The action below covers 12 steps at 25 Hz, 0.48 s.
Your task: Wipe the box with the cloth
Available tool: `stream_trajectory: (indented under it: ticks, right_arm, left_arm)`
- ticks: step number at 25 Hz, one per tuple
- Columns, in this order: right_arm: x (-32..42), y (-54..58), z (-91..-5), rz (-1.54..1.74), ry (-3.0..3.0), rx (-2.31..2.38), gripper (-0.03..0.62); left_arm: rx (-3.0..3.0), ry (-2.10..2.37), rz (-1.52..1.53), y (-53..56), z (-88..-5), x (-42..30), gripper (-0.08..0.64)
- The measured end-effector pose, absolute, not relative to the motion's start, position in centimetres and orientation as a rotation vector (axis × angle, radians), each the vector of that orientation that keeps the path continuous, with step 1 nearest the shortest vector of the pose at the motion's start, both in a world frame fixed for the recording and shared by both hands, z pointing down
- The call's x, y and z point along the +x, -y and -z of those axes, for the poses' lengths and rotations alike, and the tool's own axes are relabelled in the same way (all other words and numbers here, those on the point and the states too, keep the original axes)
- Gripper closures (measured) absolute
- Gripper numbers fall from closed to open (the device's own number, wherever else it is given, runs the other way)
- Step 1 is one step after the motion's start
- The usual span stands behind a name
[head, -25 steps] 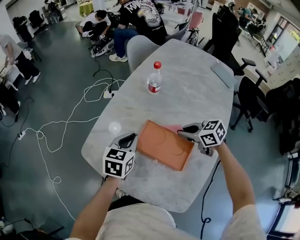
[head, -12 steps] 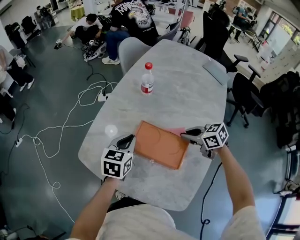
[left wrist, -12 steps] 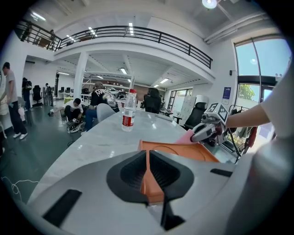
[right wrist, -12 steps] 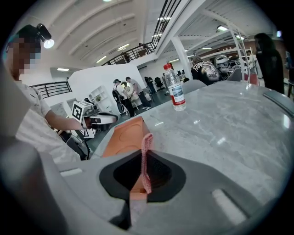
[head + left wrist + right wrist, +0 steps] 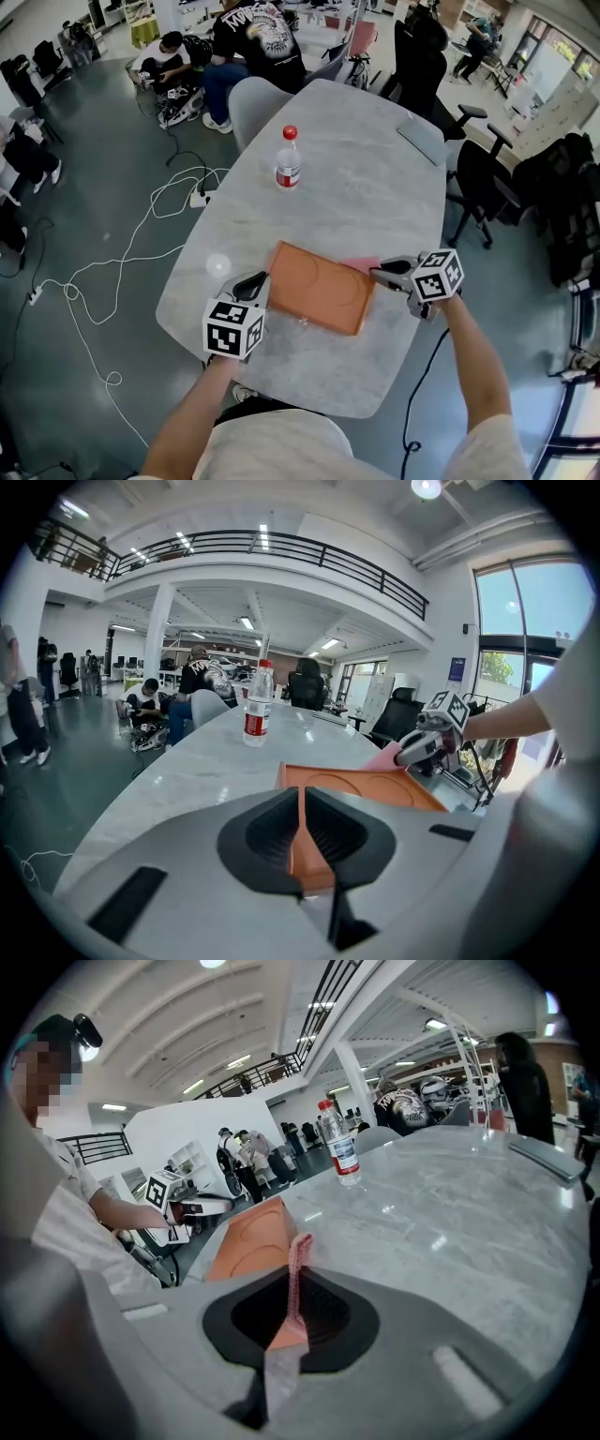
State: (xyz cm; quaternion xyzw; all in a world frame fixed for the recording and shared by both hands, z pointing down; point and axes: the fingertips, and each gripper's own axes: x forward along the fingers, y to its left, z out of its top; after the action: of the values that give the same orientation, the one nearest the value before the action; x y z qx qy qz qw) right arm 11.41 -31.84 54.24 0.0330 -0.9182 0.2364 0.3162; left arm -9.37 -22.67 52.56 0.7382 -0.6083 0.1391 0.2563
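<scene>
A flat orange box [image 5: 319, 288] lies on the grey marble table [image 5: 366, 187], near its front end. My left gripper [image 5: 257, 284] is shut on the box's left edge; in the left gripper view the orange edge [image 5: 302, 841] sits between the jaws. My right gripper [image 5: 382, 273] is at the box's far right corner, shut on a pink cloth [image 5: 357, 264]. Seen in the right gripper view, the cloth [image 5: 297, 1274] stands up thin between the jaws, with the box [image 5: 246, 1241] just beyond. The left gripper view also shows the cloth [image 5: 385, 758] touching the box's far edge.
A water bottle [image 5: 287, 160] with a red cap stands mid-table. A dark flat device [image 5: 420, 142] lies at the far right end. Chairs [image 5: 258, 101] ring the table, white cables [image 5: 141, 244] trail on the floor at the left, and people sit beyond.
The right gripper with the pink cloth has slid a little rightward along the box's far edge toward its right corner. The left gripper keeps its hold on the box.
</scene>
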Motion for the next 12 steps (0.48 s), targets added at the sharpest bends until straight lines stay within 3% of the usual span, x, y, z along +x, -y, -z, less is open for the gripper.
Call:
stream_trajectory:
  ticks: [12]
  right_arm:
    - [14.3,31.6,-53.3,-0.587,2.409,0.297,0.577]
  left_arm:
    - [2.047,1.602,-0.375,21.7,-52.5,-9.7,0.534]
